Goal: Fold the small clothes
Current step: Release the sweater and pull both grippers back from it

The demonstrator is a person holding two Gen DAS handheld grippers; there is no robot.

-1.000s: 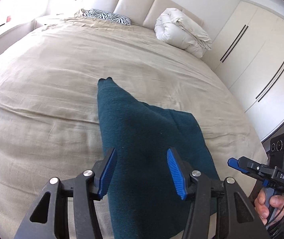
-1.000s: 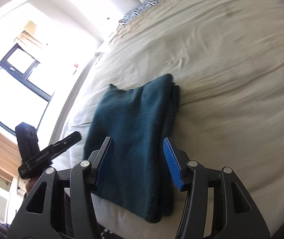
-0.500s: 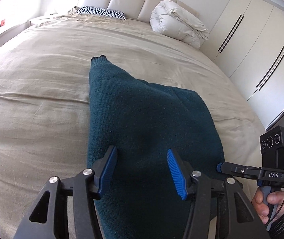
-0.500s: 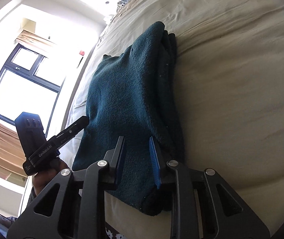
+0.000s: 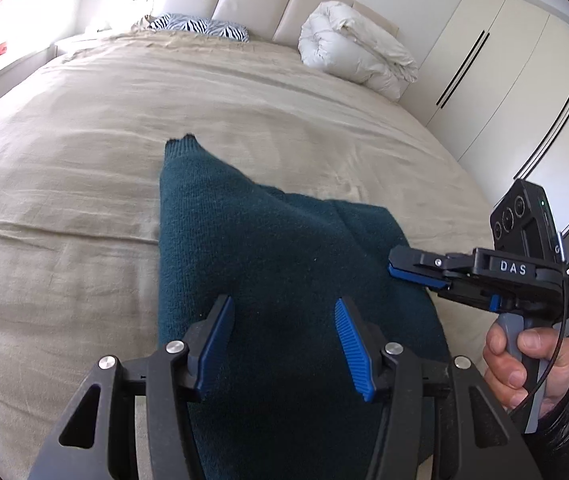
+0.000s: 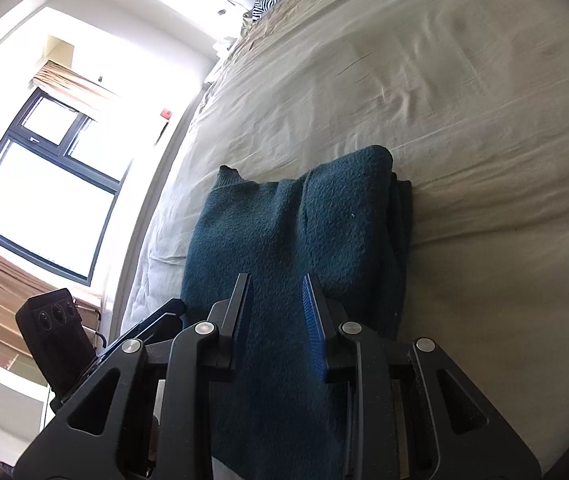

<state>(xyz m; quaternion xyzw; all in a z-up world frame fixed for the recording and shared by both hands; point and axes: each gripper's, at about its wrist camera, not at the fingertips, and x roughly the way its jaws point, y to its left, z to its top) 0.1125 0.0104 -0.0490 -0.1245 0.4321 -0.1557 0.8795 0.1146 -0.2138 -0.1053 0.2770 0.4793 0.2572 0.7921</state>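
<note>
A dark teal knitted sweater (image 5: 276, 264) lies folded on the beige bed, and it also shows in the right wrist view (image 6: 284, 232) with its thick folded edge on the right. My left gripper (image 5: 284, 340) is open, its blue pads spread above the sweater's near part. My right gripper (image 6: 276, 312) has its jaws partly closed with a gap between the pads, over the sweater's near edge; I see no cloth pinched between them. The right gripper also shows in the left wrist view (image 5: 412, 268) at the sweater's right edge.
The beige bed cover (image 5: 84, 160) stretches wide around the sweater. A rolled white duvet (image 5: 356, 56) and a zebra pillow (image 5: 200, 28) lie at the headboard. White wardrobe doors (image 5: 504, 92) stand on the right. A window (image 6: 40, 184) is on the left side.
My right gripper has lifted back from the sweater's edge and its jaws have opened a little. My left gripper has pulled back slightly and stayed open. The sweater rests flatter.
</note>
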